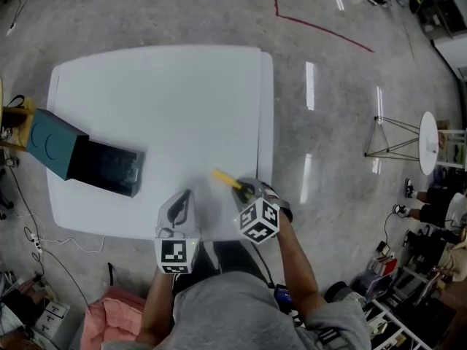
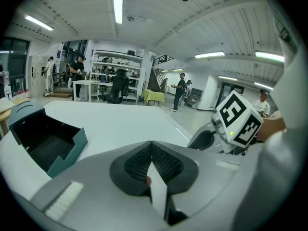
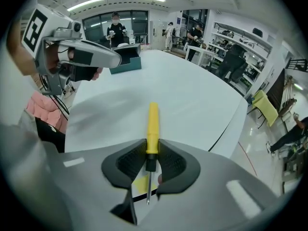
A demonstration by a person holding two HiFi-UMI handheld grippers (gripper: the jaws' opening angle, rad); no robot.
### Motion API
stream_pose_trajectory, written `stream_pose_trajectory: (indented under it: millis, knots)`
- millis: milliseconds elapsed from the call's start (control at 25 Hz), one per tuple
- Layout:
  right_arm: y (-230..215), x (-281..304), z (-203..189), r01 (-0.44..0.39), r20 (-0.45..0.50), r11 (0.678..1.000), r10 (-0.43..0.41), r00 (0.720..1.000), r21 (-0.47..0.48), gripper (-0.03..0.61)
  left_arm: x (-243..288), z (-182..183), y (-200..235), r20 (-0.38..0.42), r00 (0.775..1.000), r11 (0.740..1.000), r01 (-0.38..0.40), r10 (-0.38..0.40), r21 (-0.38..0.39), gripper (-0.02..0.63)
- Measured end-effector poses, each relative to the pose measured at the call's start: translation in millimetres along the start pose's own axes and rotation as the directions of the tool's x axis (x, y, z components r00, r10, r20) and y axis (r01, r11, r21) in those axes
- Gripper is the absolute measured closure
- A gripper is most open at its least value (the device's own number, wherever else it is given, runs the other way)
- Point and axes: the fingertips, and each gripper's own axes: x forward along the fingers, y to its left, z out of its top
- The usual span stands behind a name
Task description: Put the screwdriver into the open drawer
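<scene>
The yellow-handled screwdriver (image 1: 226, 179) (image 3: 152, 121) lies on the white table (image 1: 160, 86) near its front right edge. My right gripper (image 1: 246, 190) (image 3: 152, 149) points steeply down and is shut on the handle's lower end by the black collar, the metal shaft running back between the jaws. A teal box (image 1: 52, 141) stands at the table's left edge with its dark drawer (image 1: 109, 168) (image 2: 45, 146) pulled open toward the middle. My left gripper (image 1: 186, 195) (image 2: 151, 147) hovers over the front edge, left of the right one, shut with nothing in it.
A pink cloth (image 1: 109, 319) and cables lie on the floor at the front left. A tripod stand (image 1: 390, 141) and a small round table (image 1: 428, 143) stand to the right. Several people and shelves are far behind the table in the gripper views.
</scene>
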Motion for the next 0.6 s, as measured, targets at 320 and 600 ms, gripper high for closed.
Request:
stream_pose_trajectory:
  millis: [320, 600]
  knots:
    - [-2.3, -0.2, 0.2, -0.030, 0.040, 0.998, 0.028, 0.999, 0.052, 0.501, -3.5, 6.3, -5.1, 0.014, 1.000, 1.000, -0.010, 0.010, 0.011, 0.601]
    - [-2.1, -3.5, 1.6, -0.026, 0.053, 0.999, 0.024, 0.998, 0.038, 0.502, -13.8, 13.7, -12.9, 0.029, 0.999, 0.999, -0.021, 0.020, 0.035, 0.603]
